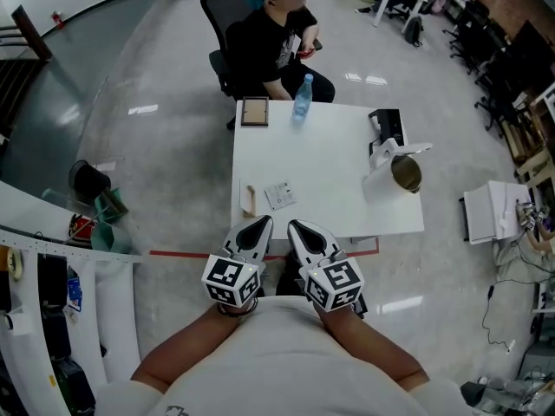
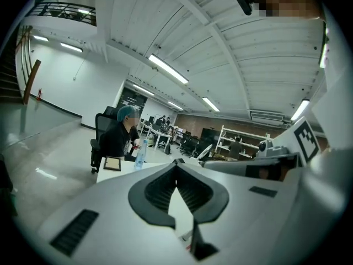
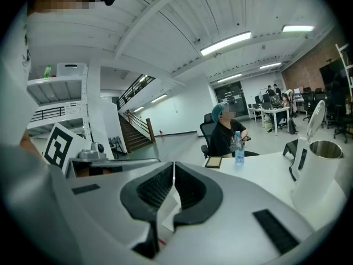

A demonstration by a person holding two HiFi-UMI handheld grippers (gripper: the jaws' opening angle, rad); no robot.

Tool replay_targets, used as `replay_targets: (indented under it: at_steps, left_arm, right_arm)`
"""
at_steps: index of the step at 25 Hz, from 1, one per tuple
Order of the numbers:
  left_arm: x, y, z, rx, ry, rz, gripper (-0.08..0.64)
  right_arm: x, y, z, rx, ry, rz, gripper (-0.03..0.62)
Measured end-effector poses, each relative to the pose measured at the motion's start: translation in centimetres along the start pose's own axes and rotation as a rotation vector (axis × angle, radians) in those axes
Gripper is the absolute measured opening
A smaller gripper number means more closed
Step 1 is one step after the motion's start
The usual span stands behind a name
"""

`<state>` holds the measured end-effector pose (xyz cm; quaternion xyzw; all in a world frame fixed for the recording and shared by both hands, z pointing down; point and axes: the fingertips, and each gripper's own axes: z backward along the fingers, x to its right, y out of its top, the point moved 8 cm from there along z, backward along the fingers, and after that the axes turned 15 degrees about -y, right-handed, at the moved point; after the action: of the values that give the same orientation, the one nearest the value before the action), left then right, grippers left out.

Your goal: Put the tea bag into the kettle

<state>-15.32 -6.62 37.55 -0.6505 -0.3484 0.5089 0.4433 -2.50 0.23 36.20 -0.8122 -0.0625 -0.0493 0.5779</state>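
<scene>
A small flat tea bag packet (image 1: 279, 195) lies on the white table (image 1: 329, 189), near its front left. The white kettle (image 1: 395, 173) stands at the table's right edge with its lid up and its steel inside showing; in the right gripper view the kettle (image 3: 322, 170) is at the far right. My left gripper (image 1: 257, 230) and right gripper (image 1: 303, 235) are side by side at the table's near edge, short of the packet. In the left gripper view the left gripper (image 2: 176, 165) has its jaws together with nothing between them. The right gripper (image 3: 174, 169) is likewise shut and holds nothing.
A person sits in a chair (image 1: 227, 24) at the far side. In front of the person are a water bottle (image 1: 301, 98) and a small framed board (image 1: 254, 111). The kettle's black base (image 1: 387, 126) is at the back right. A pale wooden piece (image 1: 248, 200) lies left of the packet.
</scene>
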Motion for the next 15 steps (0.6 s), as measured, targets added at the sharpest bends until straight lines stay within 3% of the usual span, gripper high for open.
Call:
replay_targets:
  at_steps: [15]
  left_arm:
    - [-5.1,-4.1,-5.1,-0.064,0.125,0.137,0.009]
  right_arm:
    - [5.4,-3.5,-7.7,-0.212,0.032,-0.004,0.019]
